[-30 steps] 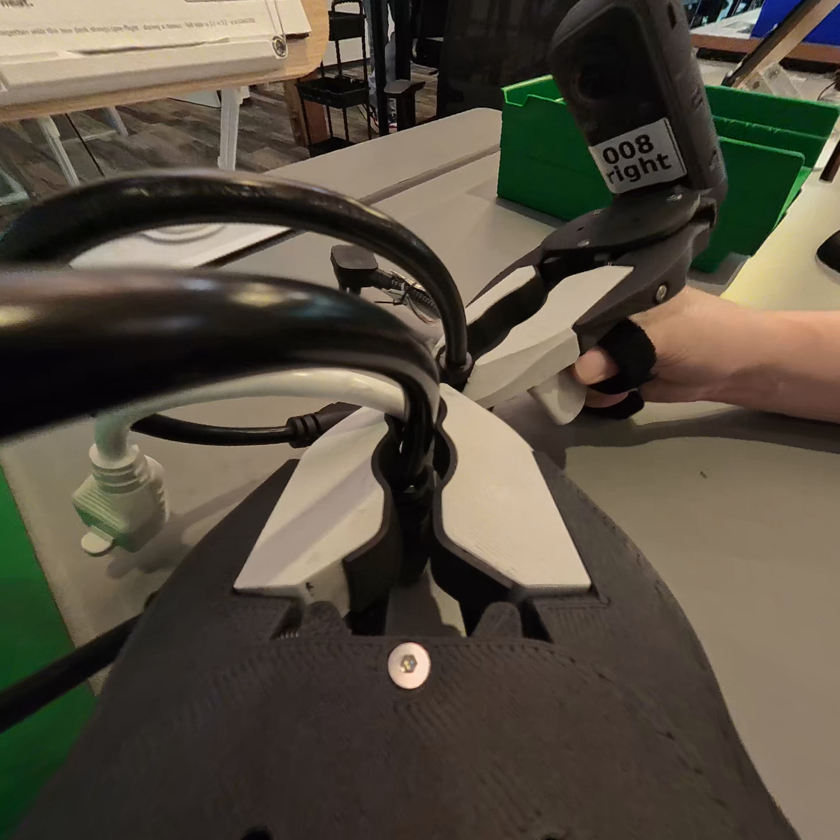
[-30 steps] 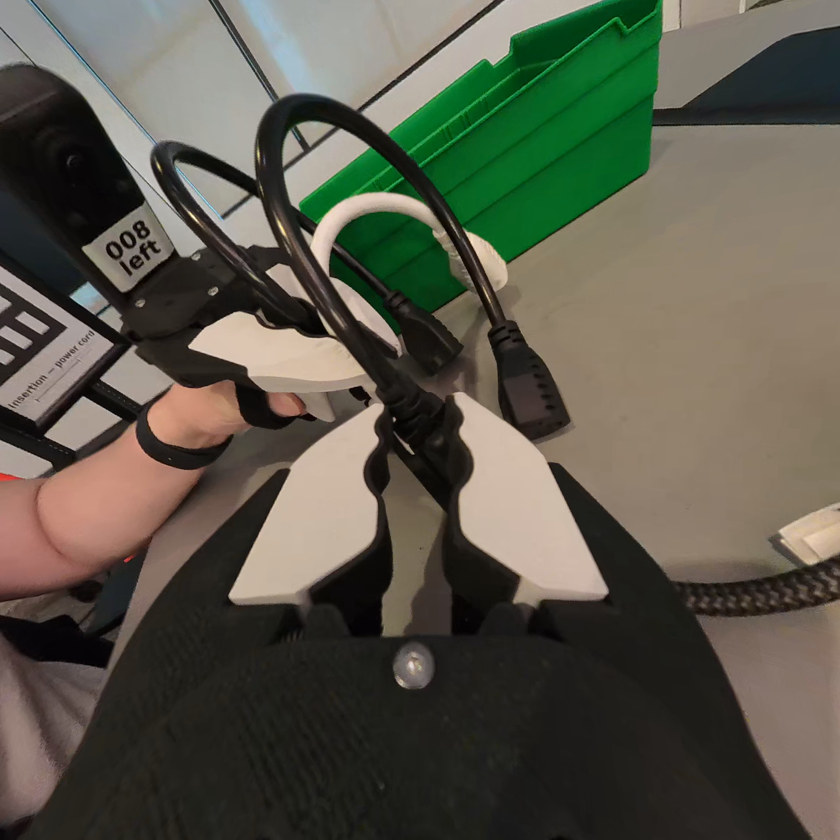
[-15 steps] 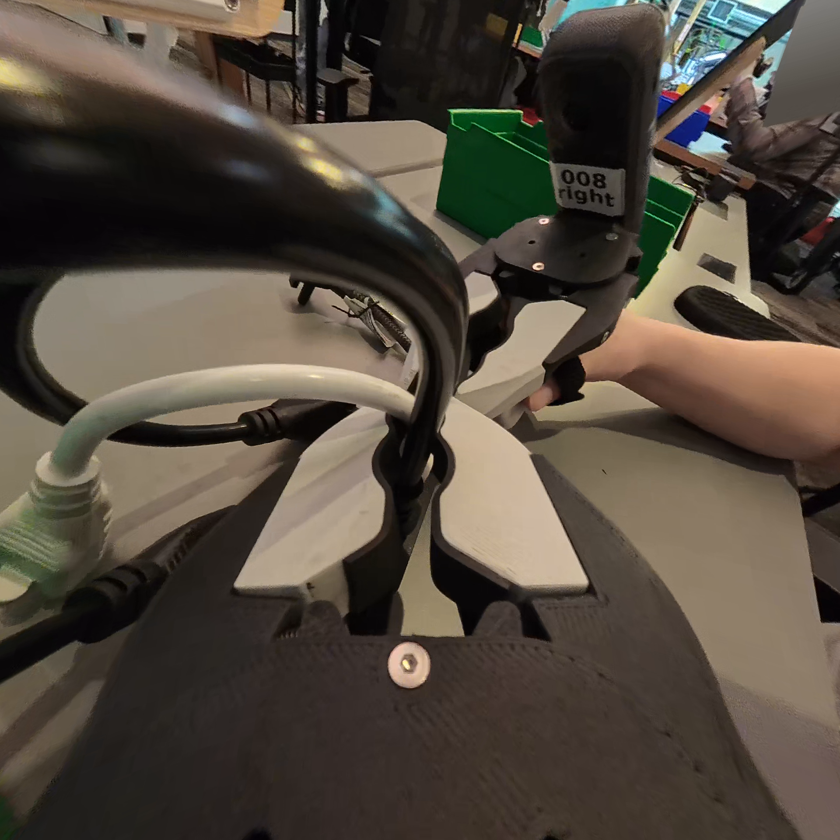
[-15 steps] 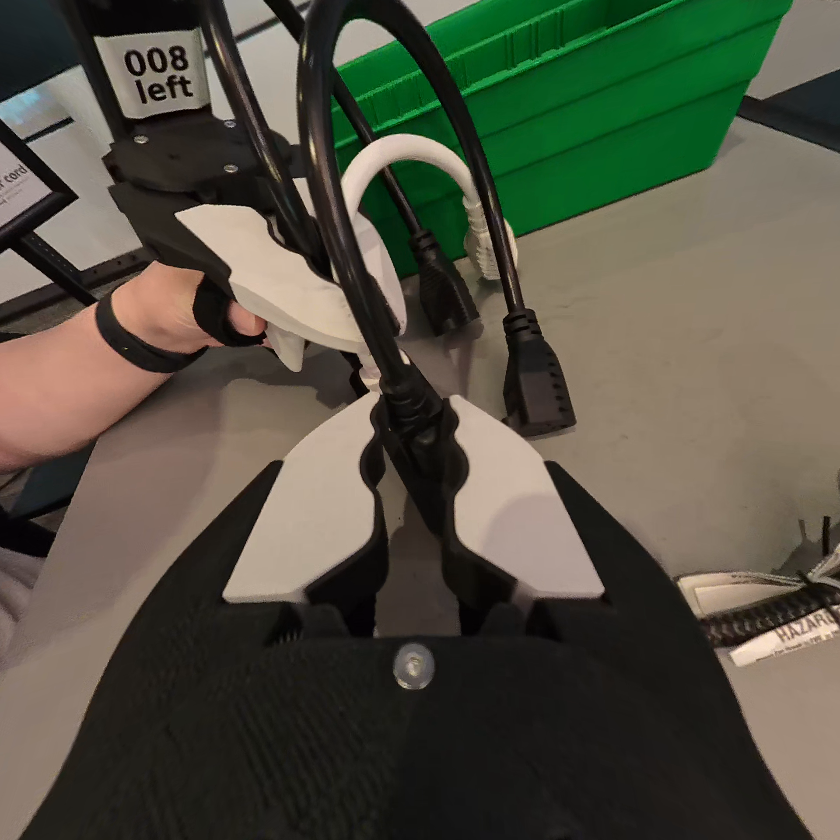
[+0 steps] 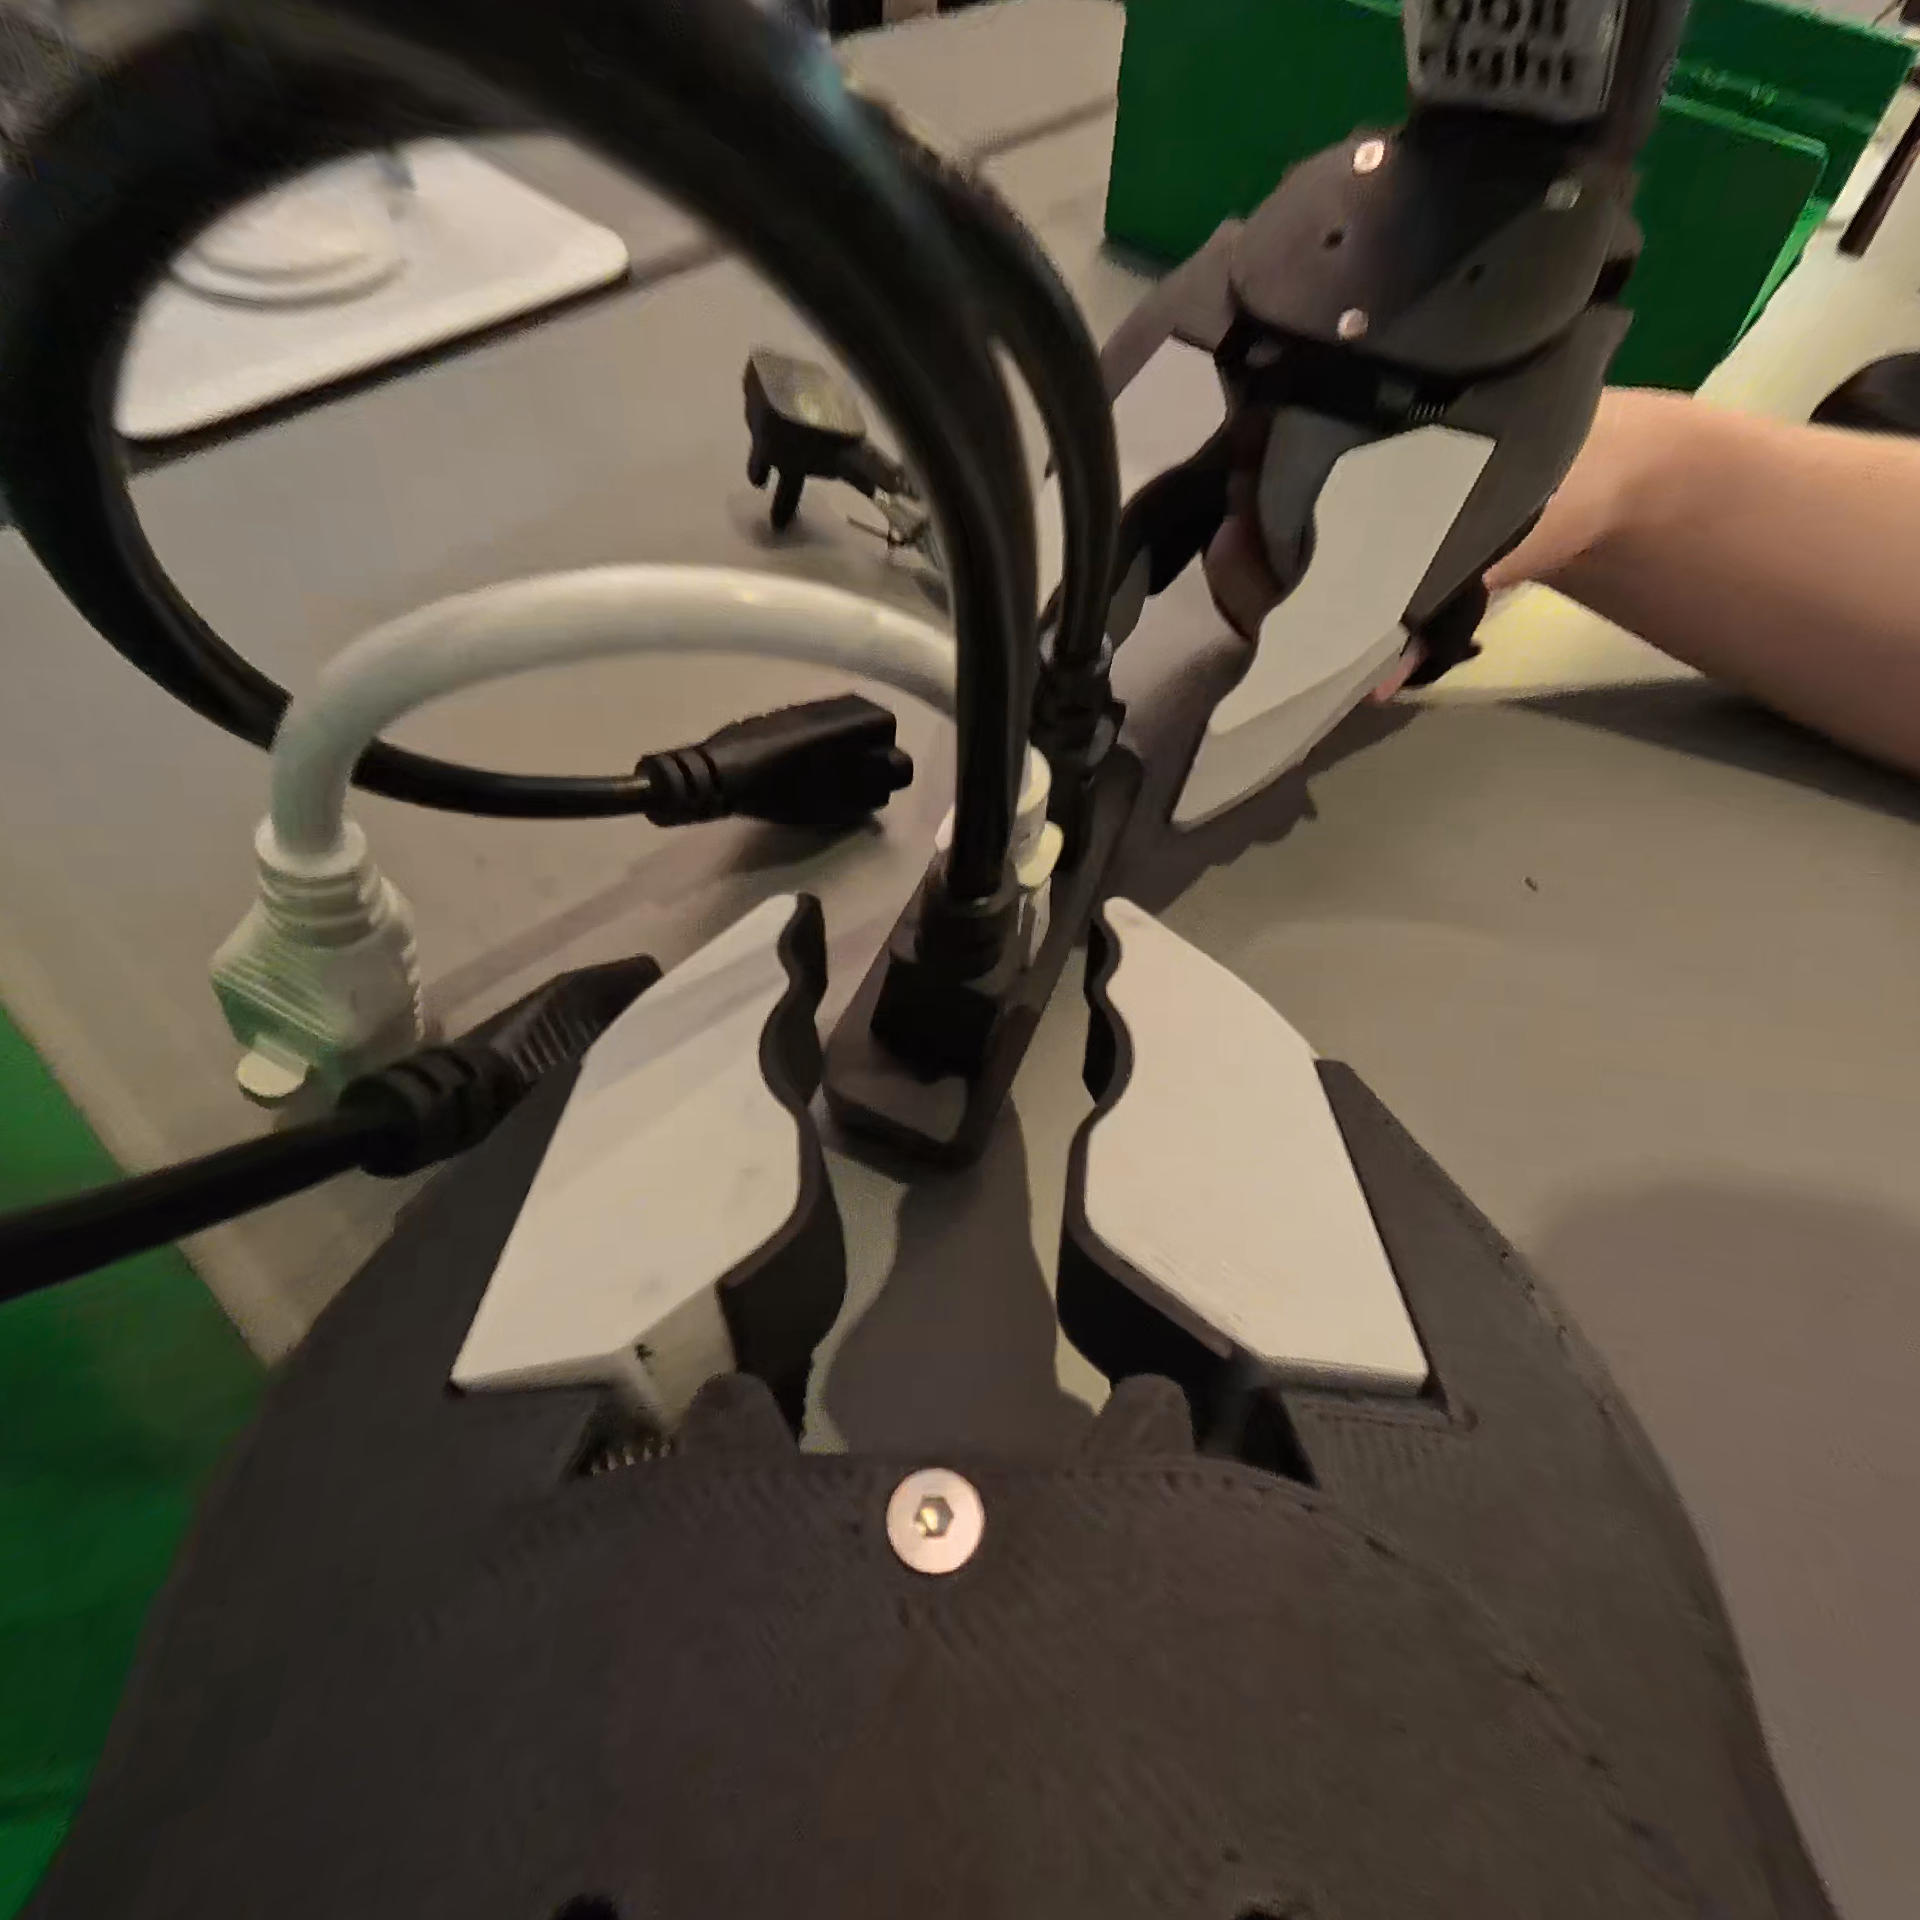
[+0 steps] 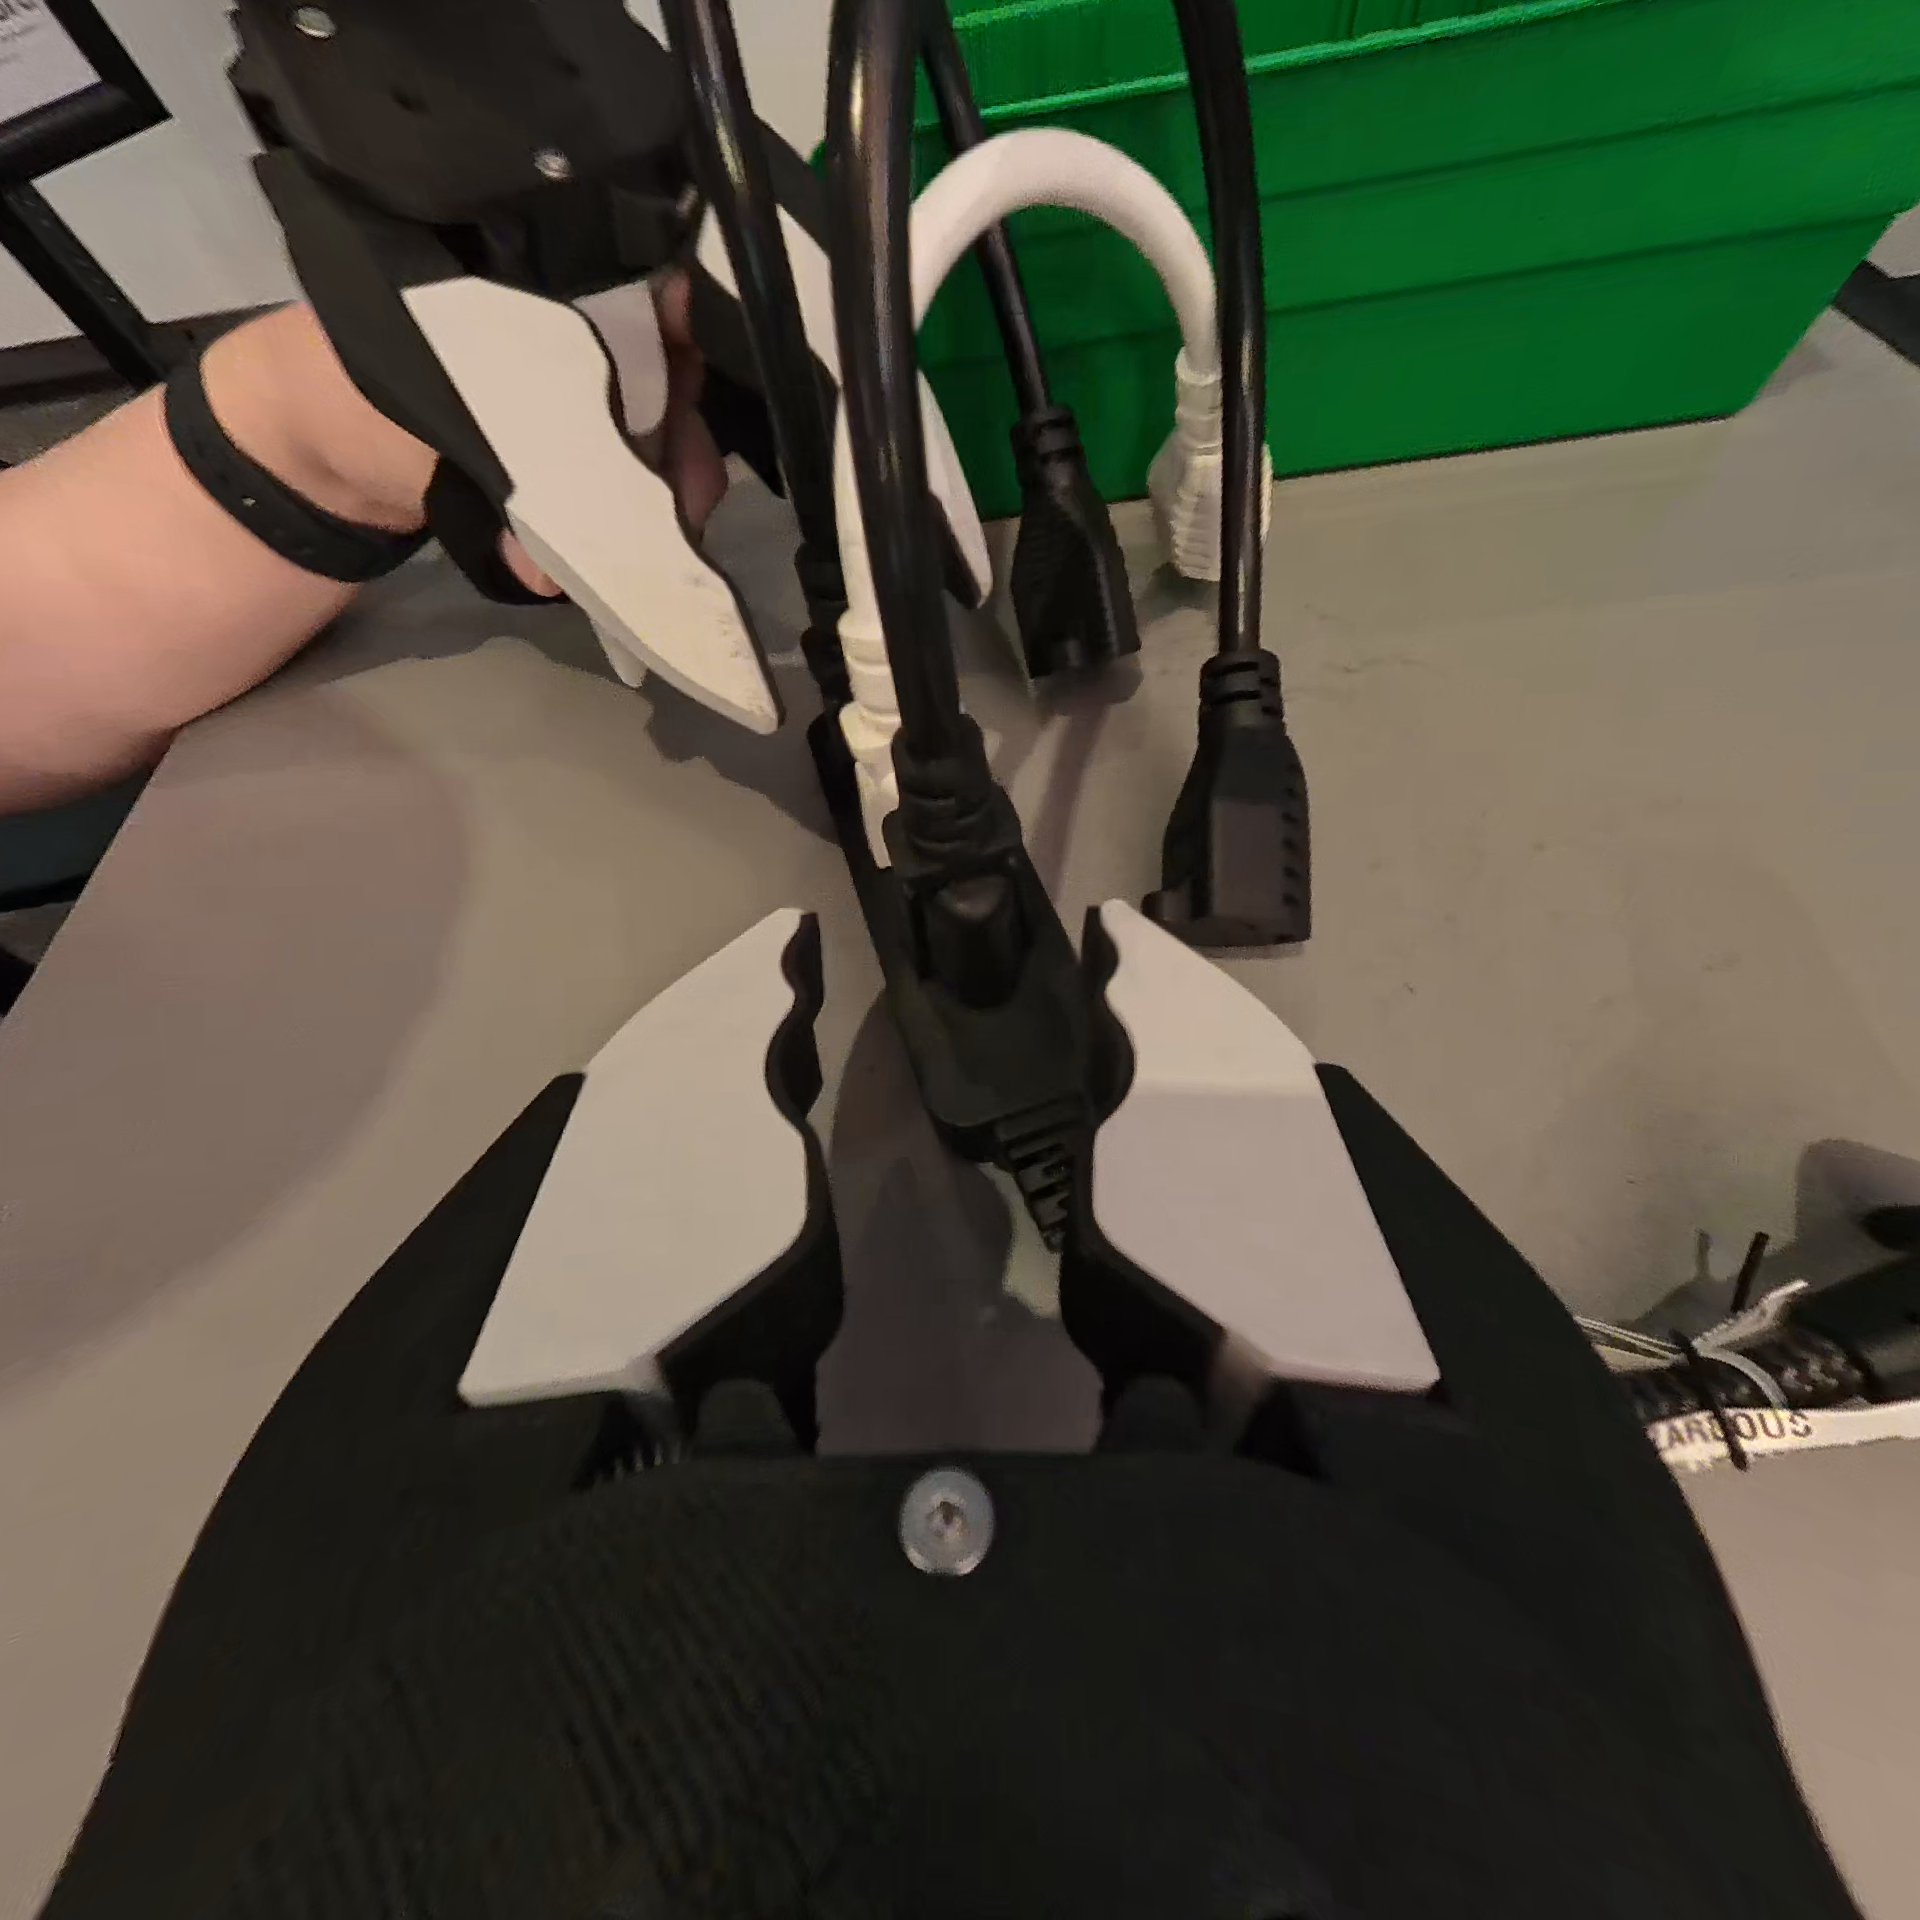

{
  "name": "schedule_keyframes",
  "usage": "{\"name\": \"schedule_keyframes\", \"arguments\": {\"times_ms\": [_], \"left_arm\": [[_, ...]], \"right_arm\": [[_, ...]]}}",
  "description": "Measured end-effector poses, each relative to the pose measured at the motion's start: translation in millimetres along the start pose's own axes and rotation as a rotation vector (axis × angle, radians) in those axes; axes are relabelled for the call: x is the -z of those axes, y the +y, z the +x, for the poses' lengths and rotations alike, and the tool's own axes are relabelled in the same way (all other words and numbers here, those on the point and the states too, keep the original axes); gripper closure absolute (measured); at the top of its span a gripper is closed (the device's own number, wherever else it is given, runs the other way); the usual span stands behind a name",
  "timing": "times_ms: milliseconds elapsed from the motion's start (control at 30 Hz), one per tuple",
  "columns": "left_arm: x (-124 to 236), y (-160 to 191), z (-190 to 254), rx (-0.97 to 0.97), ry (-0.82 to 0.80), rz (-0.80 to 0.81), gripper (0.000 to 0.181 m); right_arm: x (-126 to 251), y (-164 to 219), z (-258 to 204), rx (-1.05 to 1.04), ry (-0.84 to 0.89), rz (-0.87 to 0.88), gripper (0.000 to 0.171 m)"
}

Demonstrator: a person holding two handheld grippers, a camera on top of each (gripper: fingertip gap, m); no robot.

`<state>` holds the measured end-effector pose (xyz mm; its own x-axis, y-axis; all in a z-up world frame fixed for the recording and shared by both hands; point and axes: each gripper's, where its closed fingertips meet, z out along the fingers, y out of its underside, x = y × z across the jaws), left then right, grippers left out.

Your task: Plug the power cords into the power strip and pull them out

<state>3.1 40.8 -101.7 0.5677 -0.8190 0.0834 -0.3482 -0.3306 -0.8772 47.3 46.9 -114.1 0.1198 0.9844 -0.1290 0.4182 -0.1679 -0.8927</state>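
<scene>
Black power strip: lies on the grey table, its near end between the fingertips of the left gripper, fingers spread wide, gripping nothing. Right gripper: fingers wide apart, strip's cord end between them, right finger just beside it. Plugged in: two black cords, one white cord. Free ends: black connectors and white connector, beyond and beside the fingertips. Green bin: farther off.
</scene>
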Motion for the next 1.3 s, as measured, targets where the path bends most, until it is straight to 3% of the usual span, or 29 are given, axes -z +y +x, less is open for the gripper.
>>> {"name": "schedule_keyframes", "arguments": {"times_ms": [200, 433, 700, 900, 1000, 1200, 1300], "left_arm": [[-13.3, 26.8, -0.7, 0.011, 0.019, -0.139, 0.140], [-29.1, 12.5, 3.1, 0.028, 0.079, -0.065, 0.149], [-30.7, -3.1, 0.3, -0.058, -0.055, 0.017, 0.131], [-23.9, -22.7, 9.6, -0.213, -0.160, 0.119, 0.128], [-22.0, -24.3, 3.8, -0.121, -0.235, 0.135, 0.104], [-17.7, -18.5, -12.8, 0.038, -0.367, 0.115, 0.084], [-22.2, -12.0, -12.3, 0.095, -0.366, 0.086, 0.073]], "right_arm": [[-1.3, -20.5, -1.1, -0.087, -0.071, 0.093, 0.125], [-6.3, -0.2, 6.1, -0.021, -0.001, -0.069, 0.146], [14.9, -6.2, 21.2, -0.617, -0.082, 0.004, 0.144], [22.7, -8.8, 24.8, -0.822, -0.097, 0.037, 0.145], [22.7, -15.9, 25.5, -0.938, -0.134, 0.112, 0.145], [10.7, -24.9, 30.7, -1.300, -0.205, 0.411, 0.139], [8.9, -22.9, 31.7, -1.391, -0.157, 0.514, 0.139]]}}
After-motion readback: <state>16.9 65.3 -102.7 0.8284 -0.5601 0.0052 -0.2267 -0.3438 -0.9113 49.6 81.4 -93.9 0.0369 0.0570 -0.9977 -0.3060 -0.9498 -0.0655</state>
